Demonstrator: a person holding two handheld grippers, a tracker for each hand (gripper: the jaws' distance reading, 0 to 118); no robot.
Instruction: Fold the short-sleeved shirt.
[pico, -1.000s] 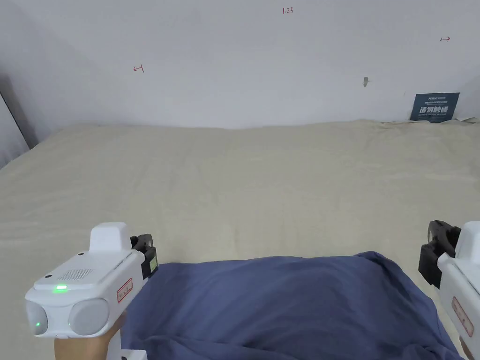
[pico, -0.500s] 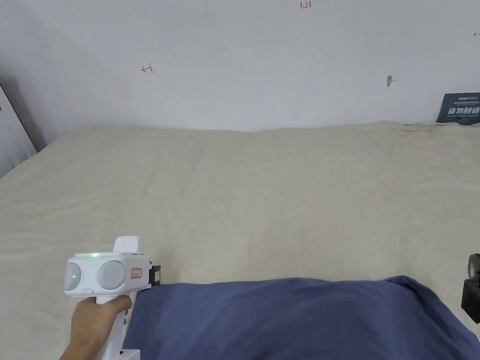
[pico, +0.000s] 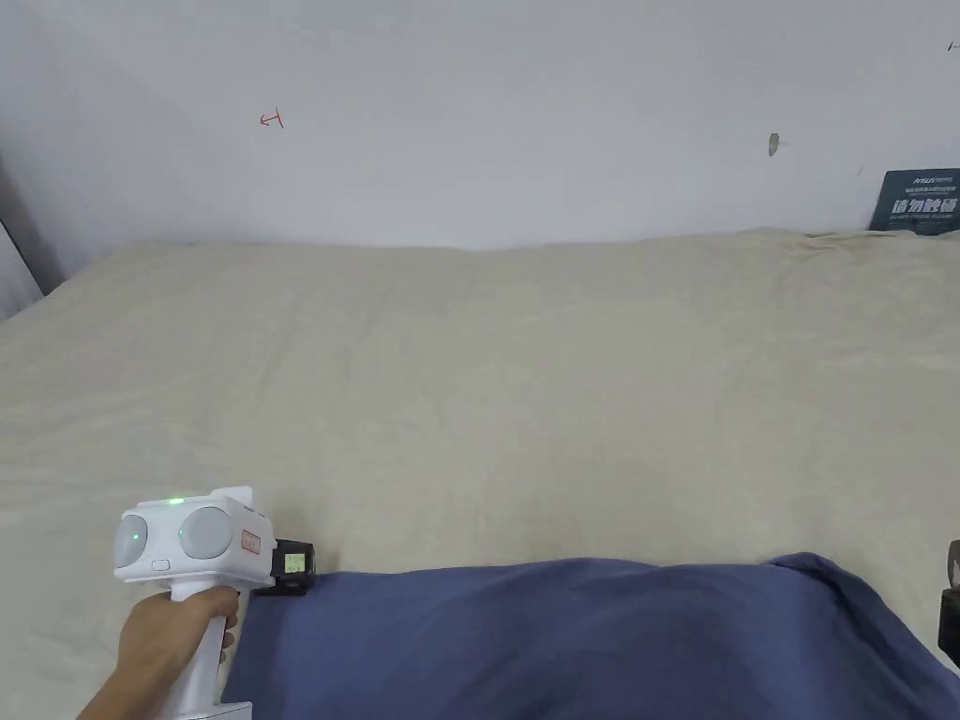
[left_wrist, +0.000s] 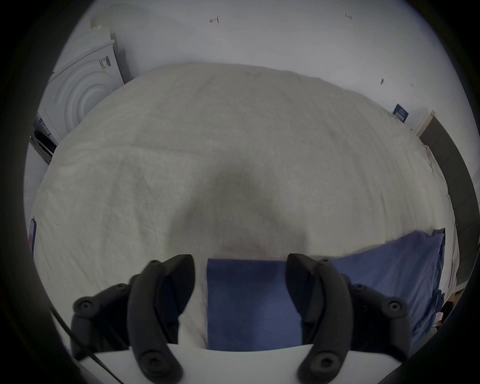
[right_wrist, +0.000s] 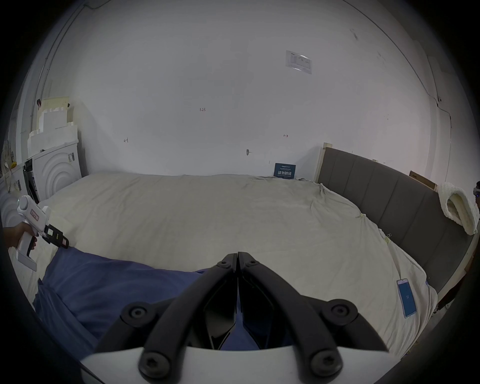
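Shirt (pico: 581, 642) on bed (pico: 525, 375); left gripper (left_wrist: 240, 270) wide apart, right gripper (right_wrist: 237, 256) closed, grip unclear.

The blue shirt (pico: 581, 642) runs off the head view's bottom edge; the right gripper (pico: 952, 600) is cropped at the right edge.

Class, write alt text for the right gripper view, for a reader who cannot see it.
The right tongs are shut, their jaws meeting above a blue shirt spread on a cream bed. At far left a hand holds the left tongs at the shirt's far corner. A grey headboard stands at right.
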